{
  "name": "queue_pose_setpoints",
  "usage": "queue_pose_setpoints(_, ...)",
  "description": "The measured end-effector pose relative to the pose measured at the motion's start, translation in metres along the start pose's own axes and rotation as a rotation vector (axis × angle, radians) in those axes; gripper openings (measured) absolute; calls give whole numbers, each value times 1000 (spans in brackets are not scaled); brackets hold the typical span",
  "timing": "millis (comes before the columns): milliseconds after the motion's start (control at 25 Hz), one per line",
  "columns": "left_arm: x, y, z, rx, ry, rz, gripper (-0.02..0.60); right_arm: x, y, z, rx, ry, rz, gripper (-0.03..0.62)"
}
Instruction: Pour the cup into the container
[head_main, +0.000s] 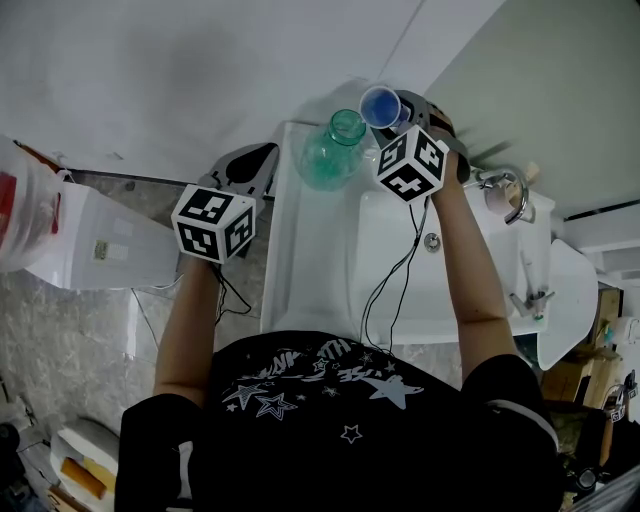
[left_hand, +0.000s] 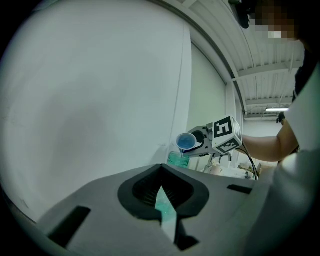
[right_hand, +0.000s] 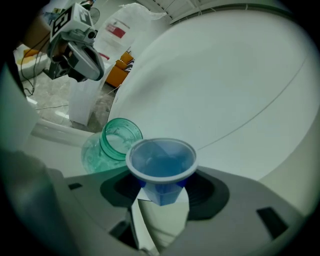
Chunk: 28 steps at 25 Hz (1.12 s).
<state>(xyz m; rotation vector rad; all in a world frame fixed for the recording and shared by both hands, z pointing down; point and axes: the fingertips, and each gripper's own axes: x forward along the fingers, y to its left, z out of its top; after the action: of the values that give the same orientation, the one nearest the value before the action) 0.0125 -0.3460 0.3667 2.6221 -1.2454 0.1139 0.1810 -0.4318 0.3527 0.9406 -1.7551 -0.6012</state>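
Cup (right_hand: 161, 162) clamped in right claw (right_hand: 161, 192), tilted above green jar (right_hand: 111, 145)

**A:** How much of the green glass jar (left_hand: 178, 159) shows beyond the fingertips of the left gripper (left_hand: 161, 174)?

**B:** Only its mouth. The body is behind the fingers, apart from a green sliver through the slit between them.

**A:** And the blue cup (right_hand: 161, 162)?

**B:** Its base is buried between the fingers of the right gripper (right_hand: 161, 190). In the head view that gripper's marker cube (head_main: 411, 163) covers those fingers altogether.

**A:** Anything cropped?

**B:** The white bag (head_main: 25, 205), well to the left of the left fingers, runs off the picture's edge.
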Motion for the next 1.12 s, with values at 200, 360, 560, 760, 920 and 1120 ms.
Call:
queue_pose_setpoints(200,-1,-2,0,-1,-3,0,11,0,3,-1,-33,12,-2,259)
queue_pose_setpoints(360,-2,-2,-1,-5,-2,-1,11,2,3,0,-78,23,-21,257)
queue_pose_setpoints(560,-3,-2,0,-6,-6,-1,11,2,3,0,-97,30,-31,256)
queue_pose_setpoints(760,-3,-3,-1,-9,-7,-3,10,0,1,-2,-43,23,-19,256)
queue_pose_setpoints(920,-3,-4,-1,-8,-8,-6,10,-3,1,-1,54,-4,21,256)
queue_pose_setpoints(1120,-4,-5,1,-4,-10,-8,11,-9,-1,1,145,-38,50,256)
